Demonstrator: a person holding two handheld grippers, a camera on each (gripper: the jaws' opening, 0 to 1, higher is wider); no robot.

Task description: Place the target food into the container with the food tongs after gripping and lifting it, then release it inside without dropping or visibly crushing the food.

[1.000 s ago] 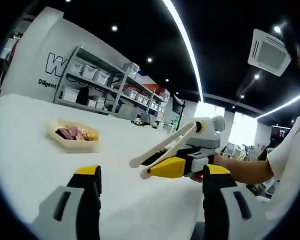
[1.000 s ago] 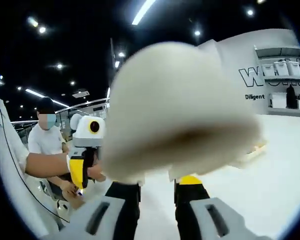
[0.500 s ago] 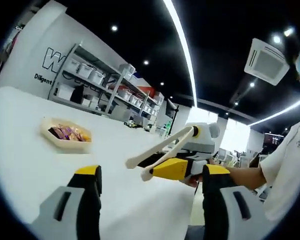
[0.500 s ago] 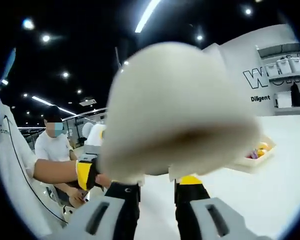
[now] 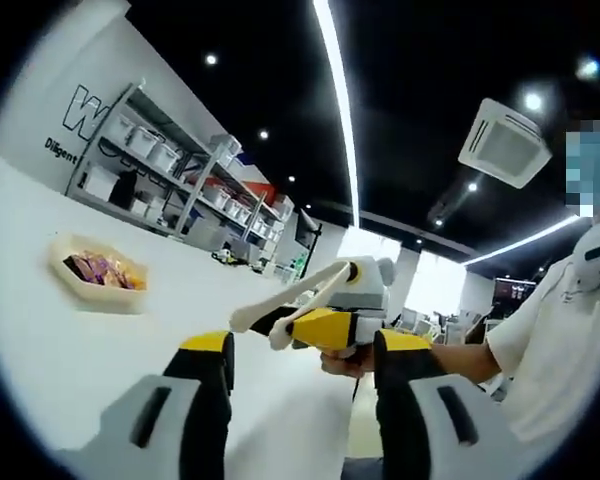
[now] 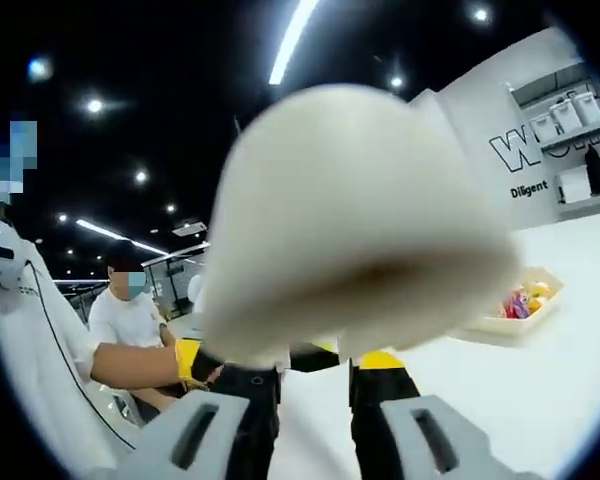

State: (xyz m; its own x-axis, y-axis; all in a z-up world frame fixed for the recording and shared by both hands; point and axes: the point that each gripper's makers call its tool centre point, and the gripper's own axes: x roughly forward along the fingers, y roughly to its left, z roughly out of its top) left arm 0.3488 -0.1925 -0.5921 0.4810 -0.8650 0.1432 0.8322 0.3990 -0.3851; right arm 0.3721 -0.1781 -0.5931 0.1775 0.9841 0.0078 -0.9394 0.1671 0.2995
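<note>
Cream plastic food tongs point(image 5: 285, 302) are clamped between the jaws of the right gripper point(image 5: 325, 330) above a white table point(image 5: 40, 350). The left gripper point(image 5: 305, 400) is held with jaws apart and empty. Colourful wrapped food point(image 5: 95, 270) is seen in a cream hexagonal tray point(image 5: 90, 295) well away from both grippers.

My right gripper view is mostly blocked by the blurred cream end of the food tongs point(image 6: 350, 225), which hides my jaw tips and the table's middle. The tray point(image 6: 515, 312) on the right is partly covered. In my left gripper view, the far tray's wrapped items point(image 5: 92, 270) are too small to identify.
</note>
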